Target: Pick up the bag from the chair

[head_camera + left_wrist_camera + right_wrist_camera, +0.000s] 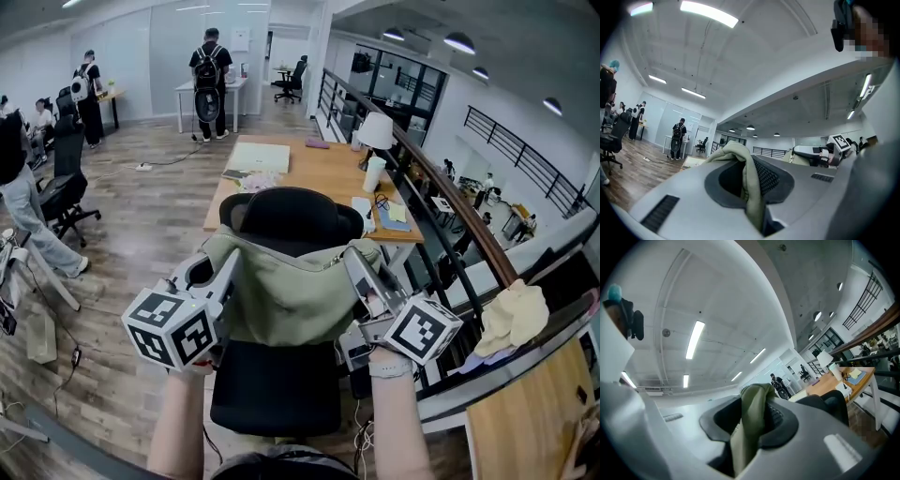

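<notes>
**Head view.** An olive-green fabric bag (pixel 286 291) hung spread between 2 hand-held grippers. It was in front of the backrest of a black office chair (pixel 292 217) and over the far edge of its seat. Whether its lower edge touched the seat could not be told.

The left gripper (pixel 231 255) held the bag's upper left corner, and the right gripper (pixel 354 255) held its upper right corner.

**Left gripper view.** Both jaws were clamped on a fold of the green fabric, which ran between the dark pads and out past the tips.

**Right gripper view.** The jaws were likewise closed on a bunched strip of the same fabric.

**Surroundings.** Beyond the chair stood a long wooden table (pixel 323 173) carrying a white lamp (pixel 376 130), papers and small items. A person wearing a black backpack (pixel 210 75) stood at the far end of the room. A brown handrail (pixel 450 202) ran along the right side, from far to near.
</notes>
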Motion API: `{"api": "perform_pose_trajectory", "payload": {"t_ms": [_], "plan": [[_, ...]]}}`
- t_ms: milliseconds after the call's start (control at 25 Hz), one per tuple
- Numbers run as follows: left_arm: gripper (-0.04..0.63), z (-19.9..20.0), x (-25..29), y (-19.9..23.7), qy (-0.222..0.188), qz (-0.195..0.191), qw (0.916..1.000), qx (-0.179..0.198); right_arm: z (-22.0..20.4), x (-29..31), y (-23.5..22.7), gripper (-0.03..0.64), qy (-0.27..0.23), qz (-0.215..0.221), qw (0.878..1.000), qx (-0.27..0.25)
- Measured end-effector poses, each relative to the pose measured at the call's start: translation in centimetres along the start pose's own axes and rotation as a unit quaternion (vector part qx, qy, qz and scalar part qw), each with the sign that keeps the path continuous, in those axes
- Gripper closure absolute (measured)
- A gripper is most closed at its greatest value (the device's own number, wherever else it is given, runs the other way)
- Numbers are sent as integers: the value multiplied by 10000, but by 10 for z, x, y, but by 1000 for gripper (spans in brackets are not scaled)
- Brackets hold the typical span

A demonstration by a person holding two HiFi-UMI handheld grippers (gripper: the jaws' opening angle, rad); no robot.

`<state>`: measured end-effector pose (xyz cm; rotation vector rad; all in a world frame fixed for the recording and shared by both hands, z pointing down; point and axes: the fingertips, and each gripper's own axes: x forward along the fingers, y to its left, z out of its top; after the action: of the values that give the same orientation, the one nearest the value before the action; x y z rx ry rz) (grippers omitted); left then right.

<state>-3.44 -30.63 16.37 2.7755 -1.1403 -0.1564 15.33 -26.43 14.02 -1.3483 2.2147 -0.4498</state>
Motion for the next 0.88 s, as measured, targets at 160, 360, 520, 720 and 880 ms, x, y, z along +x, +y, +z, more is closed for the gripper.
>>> {"api": "perform_pose_trajectory", "payload": {"t_ms": [160, 360, 520, 720, 880], "plan": [[569, 23, -2, -8, -171, -25, 9998, 58, 22, 4, 14, 518, -113, 109, 9997, -165], [569, 38, -8, -13, -244, -73, 9996, 72, 33, 4, 27, 518, -188, 226, 9992, -272], [569, 46, -16, -13, -338, -72, 9994, 74, 34, 3, 37, 518, -200, 332, 9988, -312], [569, 51, -25, -17, -447, -76, 9989, 93, 35, 0, 46, 518, -227, 362, 9982, -419], [569, 56, -31, -21, -513, -105, 9986, 63, 37, -4, 52, 518, -228, 379, 9979, -465]]}}
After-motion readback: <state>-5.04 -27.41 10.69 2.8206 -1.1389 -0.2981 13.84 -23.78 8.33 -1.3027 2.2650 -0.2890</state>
